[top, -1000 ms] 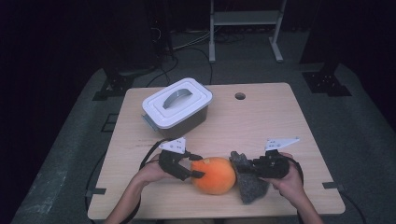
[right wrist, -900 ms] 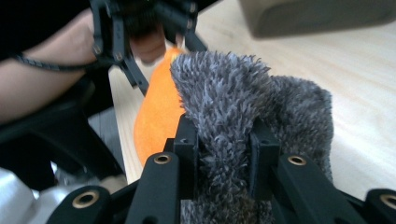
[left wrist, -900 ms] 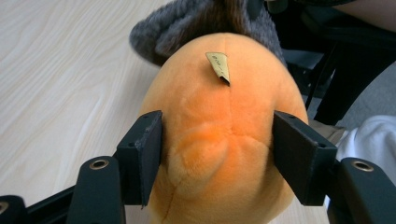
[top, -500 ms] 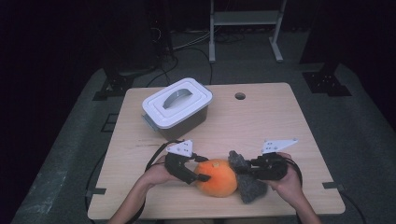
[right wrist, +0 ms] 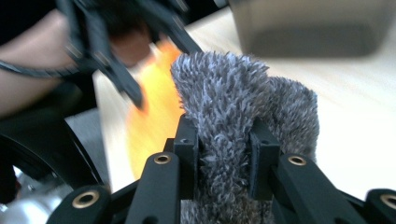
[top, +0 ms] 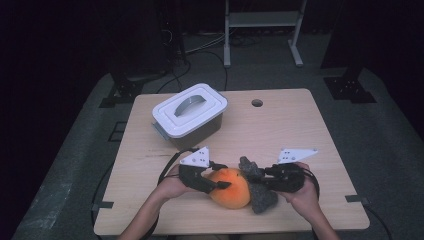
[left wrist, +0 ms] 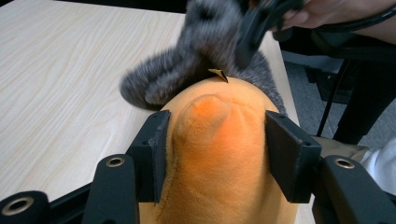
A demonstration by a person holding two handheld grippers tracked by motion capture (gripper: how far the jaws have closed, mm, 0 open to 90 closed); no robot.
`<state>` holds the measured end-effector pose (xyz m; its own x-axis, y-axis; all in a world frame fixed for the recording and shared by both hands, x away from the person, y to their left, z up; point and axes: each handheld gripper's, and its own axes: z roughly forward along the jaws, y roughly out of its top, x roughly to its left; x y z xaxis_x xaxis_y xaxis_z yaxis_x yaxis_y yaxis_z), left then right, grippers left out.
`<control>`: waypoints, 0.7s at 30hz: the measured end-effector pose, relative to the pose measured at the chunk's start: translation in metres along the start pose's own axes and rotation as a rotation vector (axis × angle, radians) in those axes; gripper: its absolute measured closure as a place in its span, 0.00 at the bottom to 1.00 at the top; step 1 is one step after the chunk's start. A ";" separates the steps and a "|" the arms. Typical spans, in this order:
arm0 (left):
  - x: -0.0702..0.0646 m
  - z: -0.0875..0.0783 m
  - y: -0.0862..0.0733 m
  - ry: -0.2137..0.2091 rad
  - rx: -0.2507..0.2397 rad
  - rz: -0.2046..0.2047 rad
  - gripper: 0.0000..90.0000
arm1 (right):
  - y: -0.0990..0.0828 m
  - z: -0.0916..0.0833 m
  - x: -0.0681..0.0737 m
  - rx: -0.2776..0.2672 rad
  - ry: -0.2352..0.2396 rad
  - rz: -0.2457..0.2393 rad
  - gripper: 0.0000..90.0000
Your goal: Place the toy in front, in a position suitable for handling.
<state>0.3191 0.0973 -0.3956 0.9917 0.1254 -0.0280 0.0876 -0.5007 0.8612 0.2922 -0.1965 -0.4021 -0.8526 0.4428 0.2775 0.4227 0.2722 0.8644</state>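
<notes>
The light wooden worktop [top: 300, 130] stands on grey carpet in a dark room. Near its front edge, the left gripper [left wrist: 215, 154], whose jaws have just been closing, clamps the orange plush [top: 231, 187]. The right gripper [right wrist: 223, 154] pinches the adjoining grey plush [right wrist: 233, 93].

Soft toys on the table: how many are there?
2. The orange plush toy lies near the front edge; the grey furry toy touches its right side. Others may be hidden inside the lidded box.
</notes>
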 end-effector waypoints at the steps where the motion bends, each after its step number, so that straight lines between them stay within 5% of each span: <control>1: -0.001 0.001 0.001 0.000 -0.002 0.000 0.49 | 0.003 0.000 0.003 -0.015 0.017 -0.008 0.77; 4: -0.003 0.005 0.001 0.005 0.015 0.015 0.45 | 0.004 0.006 0.008 0.025 0.017 -0.041 0.77; 8: 0.000 0.008 -0.002 0.006 0.021 -0.023 0.21 | -0.007 0.009 -0.002 0.044 0.032 0.002 0.77; 10: 0.003 0.006 -0.005 -0.009 0.014 -0.042 0.17 | -0.009 0.006 -0.004 0.054 0.018 0.009 0.77; 15: 0.012 0.005 -0.014 -0.053 0.011 -0.114 0.22 | -0.014 0.004 -0.012 0.088 -0.010 0.031 0.77; 18: 0.010 0.002 -0.012 -0.036 -0.004 -0.089 0.38 | -0.008 -0.001 -0.008 0.064 -0.029 0.012 0.77; 21: 0.005 0.002 -0.002 0.001 -0.012 -0.075 0.45 | 0.005 -0.007 0.005 -0.018 -0.017 -0.022 0.77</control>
<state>0.3236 0.0977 -0.3986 0.9823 0.1633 -0.0919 0.1605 -0.4797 0.8626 0.2881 -0.1987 -0.3930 -0.8562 0.4515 0.2509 0.3980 0.2669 0.8777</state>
